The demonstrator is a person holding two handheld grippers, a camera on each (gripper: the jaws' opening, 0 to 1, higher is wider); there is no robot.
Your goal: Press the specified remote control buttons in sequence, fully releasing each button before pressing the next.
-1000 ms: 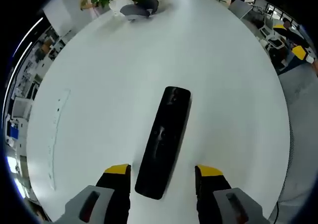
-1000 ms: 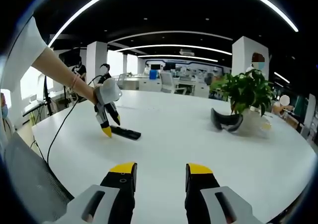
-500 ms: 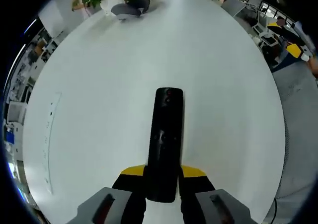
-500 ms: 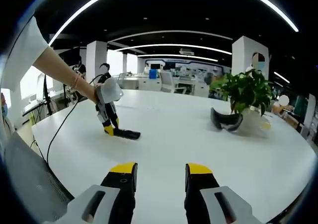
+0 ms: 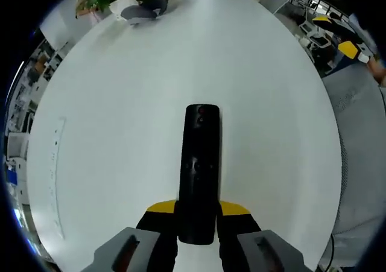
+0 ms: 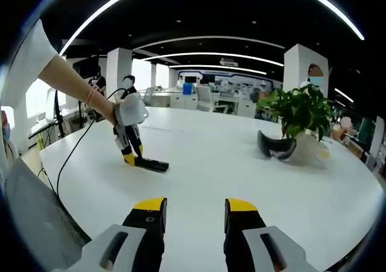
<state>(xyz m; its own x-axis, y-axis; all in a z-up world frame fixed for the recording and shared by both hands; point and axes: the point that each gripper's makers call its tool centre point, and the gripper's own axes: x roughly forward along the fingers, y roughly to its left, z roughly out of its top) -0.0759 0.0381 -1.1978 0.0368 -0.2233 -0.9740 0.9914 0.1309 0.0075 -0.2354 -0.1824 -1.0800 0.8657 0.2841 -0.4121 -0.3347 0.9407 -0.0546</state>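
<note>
A long black remote control (image 5: 198,175) lies on the white table (image 5: 120,133), its red button end pointing away from me. My left gripper (image 5: 197,210) is shut on the remote's near end, yellow tips pressed against both sides. In the right gripper view the same remote (image 6: 151,163) lies far off on the table with the left gripper (image 6: 129,157) clamped on its end, held by a person's hand (image 6: 105,110). My right gripper (image 6: 195,208) hovers open above the near table edge, nothing between its fingers.
A potted green plant (image 6: 300,112) and a dark grey headset-like object (image 6: 274,146) stand at the far right of the table. A cable (image 6: 75,151) trails from the left gripper over the table edge. Office chairs and desks surround the table.
The left gripper closed on the remote's near end about half a second ago and has kept hold. The remote turned to line up with the jaws. The right gripper stayed open and still.
</note>
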